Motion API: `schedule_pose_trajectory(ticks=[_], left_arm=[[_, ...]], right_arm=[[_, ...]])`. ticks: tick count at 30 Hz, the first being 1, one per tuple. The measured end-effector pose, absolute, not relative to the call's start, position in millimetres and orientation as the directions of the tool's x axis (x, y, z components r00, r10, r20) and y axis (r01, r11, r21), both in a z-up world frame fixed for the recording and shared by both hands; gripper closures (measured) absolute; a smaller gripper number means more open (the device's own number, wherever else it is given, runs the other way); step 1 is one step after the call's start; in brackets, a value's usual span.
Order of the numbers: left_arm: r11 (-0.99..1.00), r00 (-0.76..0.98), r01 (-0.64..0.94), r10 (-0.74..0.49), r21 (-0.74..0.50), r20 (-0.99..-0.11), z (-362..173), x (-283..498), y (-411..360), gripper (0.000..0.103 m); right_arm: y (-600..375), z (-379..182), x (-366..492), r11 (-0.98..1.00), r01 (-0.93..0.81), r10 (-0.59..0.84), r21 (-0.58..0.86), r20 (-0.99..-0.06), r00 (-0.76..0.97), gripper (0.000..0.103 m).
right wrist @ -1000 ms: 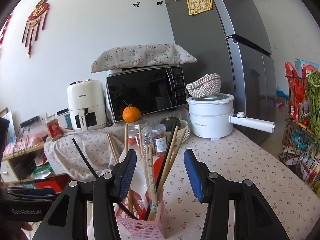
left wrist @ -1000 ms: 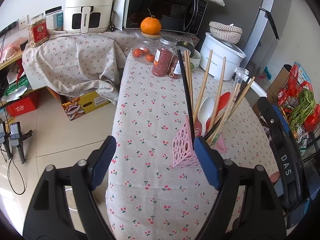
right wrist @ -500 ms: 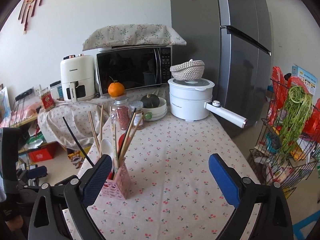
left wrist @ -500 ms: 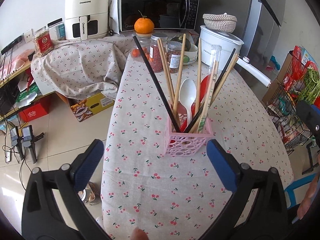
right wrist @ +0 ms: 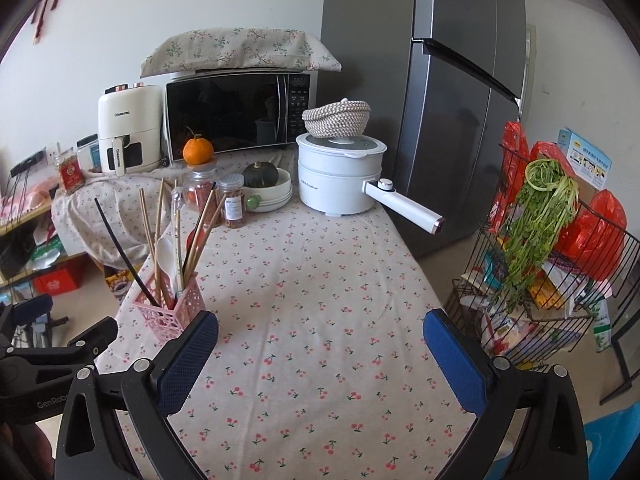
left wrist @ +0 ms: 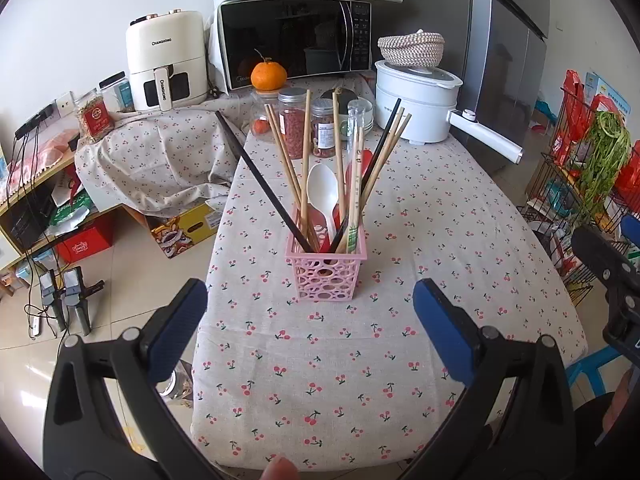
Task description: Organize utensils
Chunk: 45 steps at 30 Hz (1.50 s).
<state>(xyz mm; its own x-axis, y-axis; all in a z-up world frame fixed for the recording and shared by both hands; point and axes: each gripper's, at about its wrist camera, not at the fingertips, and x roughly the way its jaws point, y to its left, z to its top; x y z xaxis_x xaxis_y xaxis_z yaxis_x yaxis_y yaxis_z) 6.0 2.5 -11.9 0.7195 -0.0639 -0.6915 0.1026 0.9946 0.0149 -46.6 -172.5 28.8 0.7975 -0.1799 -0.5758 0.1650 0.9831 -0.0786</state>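
A pink perforated holder stands on the cherry-print tablecloth, filled with wooden and black chopsticks, a white spoon and a red utensil. My left gripper hovers just in front of it, open wide, nothing between its blue pads. In the right wrist view the holder sits at the left, beyond the left finger. My right gripper is open over bare cloth, empty. The left gripper's black frame shows at the lower left there.
At the table's far end stand a white electric pot with a long handle, spice jars, an orange and a bowl stack. A microwave and air fryer sit behind. A wire rack with greens stands right of the table.
Both grippers pulled back from the holder and opened wide. The chopsticks that stood between the jaws now stand free in the holder, which looks farther away in both views.
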Motion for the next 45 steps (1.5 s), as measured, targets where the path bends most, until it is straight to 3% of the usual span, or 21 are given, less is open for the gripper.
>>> schedule_pose_trajectory(ticks=[45], left_arm=[[0.994,0.746,0.109,-0.064,0.027,-0.663,-9.8,1.5,-5.1,0.001]], right_arm=[[-173.5,6.7,-23.3,0.986,0.157,-0.154,-0.054,-0.649,0.745,0.0]])
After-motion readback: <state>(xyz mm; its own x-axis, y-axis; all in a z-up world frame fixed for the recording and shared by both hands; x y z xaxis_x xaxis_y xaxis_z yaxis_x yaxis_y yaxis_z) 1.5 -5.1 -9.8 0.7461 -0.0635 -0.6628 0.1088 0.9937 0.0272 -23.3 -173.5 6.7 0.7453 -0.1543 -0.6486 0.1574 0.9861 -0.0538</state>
